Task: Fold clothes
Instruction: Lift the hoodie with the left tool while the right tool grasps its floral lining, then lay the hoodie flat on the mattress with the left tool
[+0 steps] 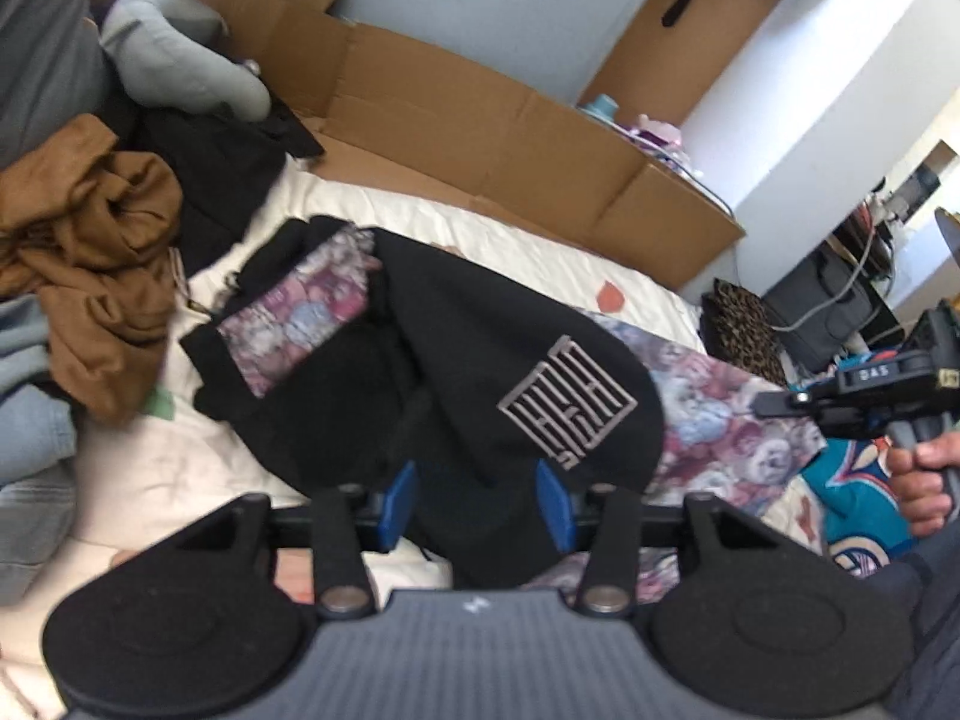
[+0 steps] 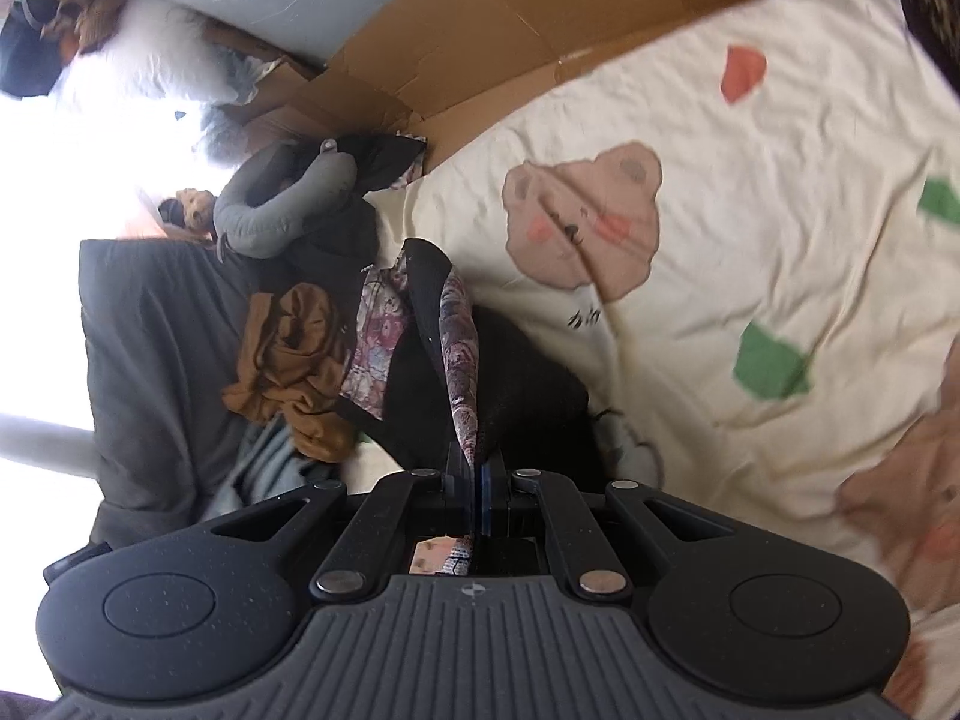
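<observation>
Right gripper (image 2: 478,480) clamped on black floral-lined garment (image 1: 456,324) edge; left gripper (image 1: 477,498) apart above it. Garment part-folded; brown clothes (image 1: 90,252) beyond left gripper unfolded.

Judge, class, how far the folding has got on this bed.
Early. Done: nothing lies neatly folded. In hand: the black garment with floral panels is spread across the bear-print sheet; the right hand-held gripper is shut on its floral edge, the left hand-held gripper is open over the black cloth. Left: the crumpled brown garment and dark clothes behind it.
</observation>
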The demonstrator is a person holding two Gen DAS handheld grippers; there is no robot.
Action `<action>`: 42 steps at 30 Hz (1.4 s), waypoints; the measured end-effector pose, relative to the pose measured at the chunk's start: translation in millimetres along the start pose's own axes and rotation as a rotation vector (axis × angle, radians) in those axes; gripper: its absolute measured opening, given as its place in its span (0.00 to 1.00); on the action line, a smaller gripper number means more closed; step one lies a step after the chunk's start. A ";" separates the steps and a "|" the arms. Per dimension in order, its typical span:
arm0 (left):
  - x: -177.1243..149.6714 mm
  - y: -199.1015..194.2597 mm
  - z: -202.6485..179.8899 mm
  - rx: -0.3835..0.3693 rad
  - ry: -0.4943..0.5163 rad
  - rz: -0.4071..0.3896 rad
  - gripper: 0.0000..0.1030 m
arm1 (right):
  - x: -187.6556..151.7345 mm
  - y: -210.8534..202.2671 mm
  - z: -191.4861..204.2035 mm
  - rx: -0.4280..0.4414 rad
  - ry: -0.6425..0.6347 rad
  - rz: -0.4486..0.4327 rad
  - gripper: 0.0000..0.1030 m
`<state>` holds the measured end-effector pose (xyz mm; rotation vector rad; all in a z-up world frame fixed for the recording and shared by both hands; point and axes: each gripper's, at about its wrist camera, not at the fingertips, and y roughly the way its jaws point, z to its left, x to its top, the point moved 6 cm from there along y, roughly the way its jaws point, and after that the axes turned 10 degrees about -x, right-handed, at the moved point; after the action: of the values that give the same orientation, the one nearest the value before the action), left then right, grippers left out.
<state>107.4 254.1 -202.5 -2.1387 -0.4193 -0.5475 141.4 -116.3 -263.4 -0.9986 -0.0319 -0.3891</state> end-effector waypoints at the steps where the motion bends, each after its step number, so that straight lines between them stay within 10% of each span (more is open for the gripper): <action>1: 2.2 -3.0 1.7 0.011 -0.002 -0.008 0.48 | 4.2 -3.7 0.5 -0.015 -0.017 0.003 0.00; 23: 23.0 12.1 19.2 0.157 -0.026 -0.032 0.69 | 106.1 -73.5 -40.9 -0.240 -0.115 -0.045 0.00; 42: 34.9 140.1 57.8 0.153 -0.054 0.079 0.72 | 96.9 -71.7 -199.0 -0.245 0.173 -0.132 0.00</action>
<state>217.4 225.0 -308.5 -2.0175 -0.3924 -0.4005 177.9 -344.0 -294.4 -1.2050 0.1087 -0.6098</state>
